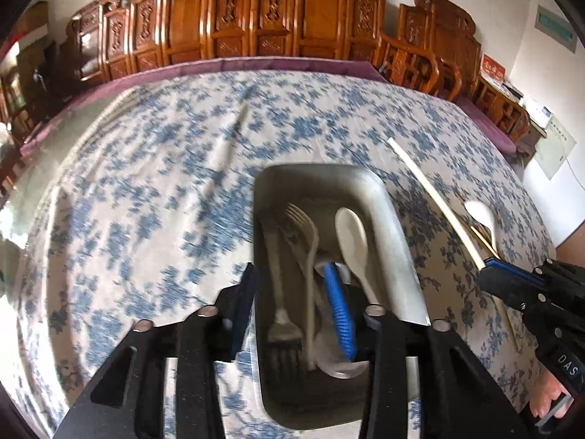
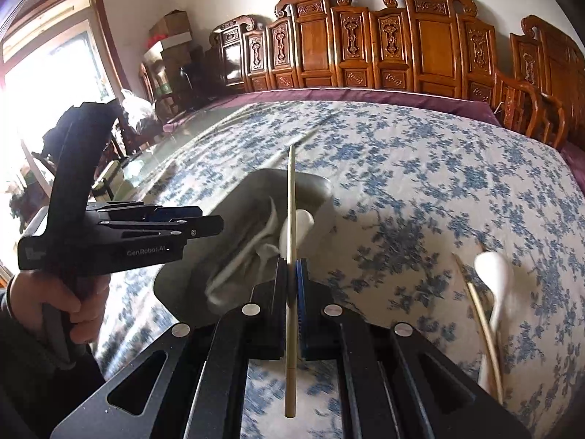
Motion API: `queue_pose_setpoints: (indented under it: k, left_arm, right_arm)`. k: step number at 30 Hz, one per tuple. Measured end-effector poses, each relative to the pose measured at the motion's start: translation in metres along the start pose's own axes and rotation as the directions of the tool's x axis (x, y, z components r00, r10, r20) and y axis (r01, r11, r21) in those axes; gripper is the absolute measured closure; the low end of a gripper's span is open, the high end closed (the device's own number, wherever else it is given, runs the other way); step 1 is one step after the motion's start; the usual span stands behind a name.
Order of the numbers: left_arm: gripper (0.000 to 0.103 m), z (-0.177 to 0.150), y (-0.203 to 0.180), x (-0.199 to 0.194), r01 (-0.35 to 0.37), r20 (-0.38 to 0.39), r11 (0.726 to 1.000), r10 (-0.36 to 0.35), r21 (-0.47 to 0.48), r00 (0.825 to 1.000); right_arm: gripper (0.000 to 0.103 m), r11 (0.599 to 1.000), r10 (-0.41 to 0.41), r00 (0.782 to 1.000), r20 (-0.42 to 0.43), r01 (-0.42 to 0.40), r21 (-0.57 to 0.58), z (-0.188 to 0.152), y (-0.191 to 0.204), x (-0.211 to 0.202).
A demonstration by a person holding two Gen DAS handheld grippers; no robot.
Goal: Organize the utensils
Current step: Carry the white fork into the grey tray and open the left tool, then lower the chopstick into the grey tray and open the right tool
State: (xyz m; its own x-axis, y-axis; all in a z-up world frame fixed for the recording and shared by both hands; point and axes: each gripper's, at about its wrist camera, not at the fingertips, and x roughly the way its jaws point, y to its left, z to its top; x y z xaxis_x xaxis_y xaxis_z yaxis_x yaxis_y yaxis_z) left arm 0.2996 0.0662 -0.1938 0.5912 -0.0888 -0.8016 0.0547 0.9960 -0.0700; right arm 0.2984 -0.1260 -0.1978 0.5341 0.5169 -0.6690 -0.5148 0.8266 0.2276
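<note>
Right gripper (image 2: 292,274): jaws pressed on a pale, slender chopstick (image 2: 291,256), held near-upright over the grey rectangular tray (image 2: 175,278). Left gripper (image 1: 292,292): jaws spread, nothing between the pads, poised above the tray's near end. Tray holds metal forks (image 1: 283,267) and a white spoon (image 1: 353,241). A second white spoon (image 2: 495,281) and a second chopstick (image 2: 482,325) lie right of the tray on the blue-floral cloth (image 2: 420,168). Carved wooden chairs (image 2: 365,47) line the far edge; cloth beyond the tray is open.

left gripper (image 1: 292,303) jaws apart, right gripper (image 2: 291,292) clamped
</note>
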Motion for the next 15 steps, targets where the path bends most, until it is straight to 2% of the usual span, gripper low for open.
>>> queue_pose_setpoints:
  k: [1, 3, 7, 12, 15]
  left_arm:
    - [0.055, 0.001, 0.004, -0.002, -0.001, 0.009, 1.0, 0.001, -0.008, 1.0]
    - [0.055, 0.004, 0.012, -0.005, -0.004, 0.016, 1.0, 0.005, -0.025, 1.0]
    - [0.035, 0.007, 0.027, -0.014, -0.029, 0.051, 0.998, 0.032, -0.053, 0.998]
    - [0.03, 0.012, 0.044, -0.021, -0.038, 0.08, 0.995, 0.046, -0.097, 0.996]
    - [0.021, 0.013, 0.048, -0.022, -0.048, 0.085, 0.994, 0.057, -0.101, 0.995]
  right_arm:
    - [0.097, 1.0, 0.004, 1.0, 0.0, -0.004, 0.0, 0.002, 0.003, 0.003]
    - [0.097, 1.0, 0.015, 1.0, 0.0, -0.015, 0.004, 0.007, 0.01, 0.008]
    - [0.097, 0.999, 0.034, 0.999, -0.005, -0.034, 0.015, 0.017, 0.022, 0.023]
    - [0.097, 0.999, 0.033, 0.999, -0.007, -0.032, 0.026, 0.026, 0.033, 0.043]
    - [0.097, 0.999, 0.029, 0.999, -0.015, -0.028, 0.034, 0.026, 0.036, 0.054]
